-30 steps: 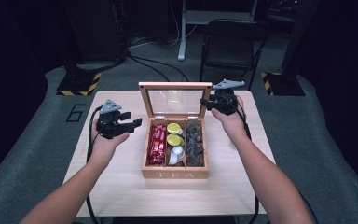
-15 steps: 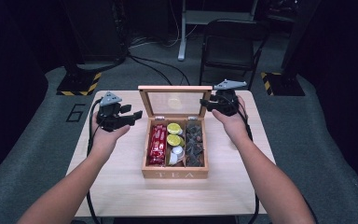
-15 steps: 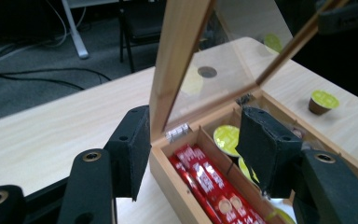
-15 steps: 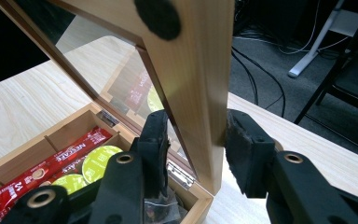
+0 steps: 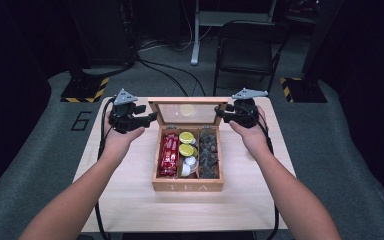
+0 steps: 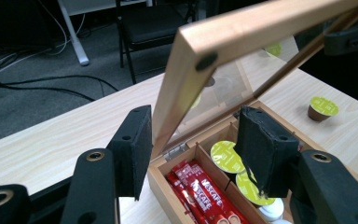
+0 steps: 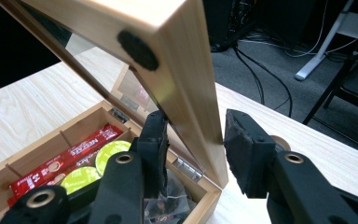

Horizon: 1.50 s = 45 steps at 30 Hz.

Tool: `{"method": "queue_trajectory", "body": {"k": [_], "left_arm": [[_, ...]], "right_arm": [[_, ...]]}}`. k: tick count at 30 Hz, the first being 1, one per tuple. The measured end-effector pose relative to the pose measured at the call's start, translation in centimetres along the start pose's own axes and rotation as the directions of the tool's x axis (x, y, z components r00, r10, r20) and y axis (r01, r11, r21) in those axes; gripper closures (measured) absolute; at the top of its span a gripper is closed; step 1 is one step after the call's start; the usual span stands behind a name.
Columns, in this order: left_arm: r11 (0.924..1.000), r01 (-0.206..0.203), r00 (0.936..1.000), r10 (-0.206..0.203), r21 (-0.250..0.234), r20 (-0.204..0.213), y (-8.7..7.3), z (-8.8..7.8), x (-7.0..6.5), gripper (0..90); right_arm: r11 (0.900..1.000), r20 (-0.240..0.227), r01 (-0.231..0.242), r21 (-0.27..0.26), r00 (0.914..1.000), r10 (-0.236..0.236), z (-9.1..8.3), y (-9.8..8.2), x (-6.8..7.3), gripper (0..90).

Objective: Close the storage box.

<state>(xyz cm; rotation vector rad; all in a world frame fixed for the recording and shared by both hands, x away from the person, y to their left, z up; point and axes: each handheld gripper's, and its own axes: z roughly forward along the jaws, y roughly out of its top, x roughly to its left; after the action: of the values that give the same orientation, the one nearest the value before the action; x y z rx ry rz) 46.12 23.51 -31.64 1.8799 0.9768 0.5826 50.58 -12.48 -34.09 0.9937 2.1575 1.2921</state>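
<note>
**Pale desk, tea box lid held upright**

Wooden desk fills the near ground, and on it I see the tea box with red sachets, green-topped capsules and dark tea bags inside. Its glass lid stands raised. My left hand-held gripper straddles the lid's left edge, its jaws just closing, not yet pressing. My right hand-held gripper pinches the lid's right edge. Beyond stands a dark chair.
</note>
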Motion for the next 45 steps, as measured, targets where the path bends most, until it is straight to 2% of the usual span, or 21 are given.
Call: {"method": "queue_trajectory", "body": {"k": [1, 5, 12, 16, 20, 31, 39, 45], "left_arm": [[1.0, 0.001, 1.0, -0.001, -0.005, 0.0, 0.1, 0.0, -0.1, 45.7], [1.0, -0.005, 0.9999, 0.005, -0.008, -0.011, 0.2, 0.1, -0.3, 45.6], [0.9995, -0.032, 0.9995, 0.032, -0.007, 0.003, 0.2, 0.1, -0.7, 48.2], [0.9979, -0.064, 0.9978, 0.064, -0.004, 0.019, -0.5, 0.3, -1.2, 51.5], [0.998, -0.063, 0.9977, 0.063, -0.005, 0.024, -1.1, 0.3, -1.4, 51.7], [0.997, -0.077, 0.9966, 0.077, -0.012, 0.029, -2.7, -0.2, -2.0, 51.5], [0.9963, -0.086, 0.9957, 0.086, -0.012, 0.034, -4.0, -0.6, -2.5, 51.2], [0.9946, -0.103, 0.9943, 0.103, -0.014, 0.027, -5.1, -0.8, -3.1, 50.5]], "right_arm": [[1.0, 0.0, 0.014, 0.0, 0.9999, -0.014, -0.1, 0.0, 0.0, 59.6], [1.0, -0.006, 0.018, 0.006, 0.9998, -0.018, -0.3, -0.3, 0.3, 59.3], [1.0, -0.022, 0.025, 0.001, 0.9994, -0.025, -0.7, -0.9, 0.6, 58.2], [1.0, -0.029, 0.028, 0.003, 0.9992, -0.028, -1.0, -1.5, 0.9, 57.3], [0.999, -0.039, 0.035, 0.006, 0.9986, -0.035, -1.3, -2.0, 1.2, 56.5], [0.999, -0.088, -0.025, -0.025, 0.9959, 0.022, -2.7, -3.0, 1.9, 52.4], [1.0, -0.09, 0.003, -0.027, 0.9959, -0.006, -3.8, -3.6, 2.9, 52.1], [0.999, -0.113, -0.045, -0.031, 0.9928, 0.041, -4.4, -4.9, 3.3, 51.9]]}}
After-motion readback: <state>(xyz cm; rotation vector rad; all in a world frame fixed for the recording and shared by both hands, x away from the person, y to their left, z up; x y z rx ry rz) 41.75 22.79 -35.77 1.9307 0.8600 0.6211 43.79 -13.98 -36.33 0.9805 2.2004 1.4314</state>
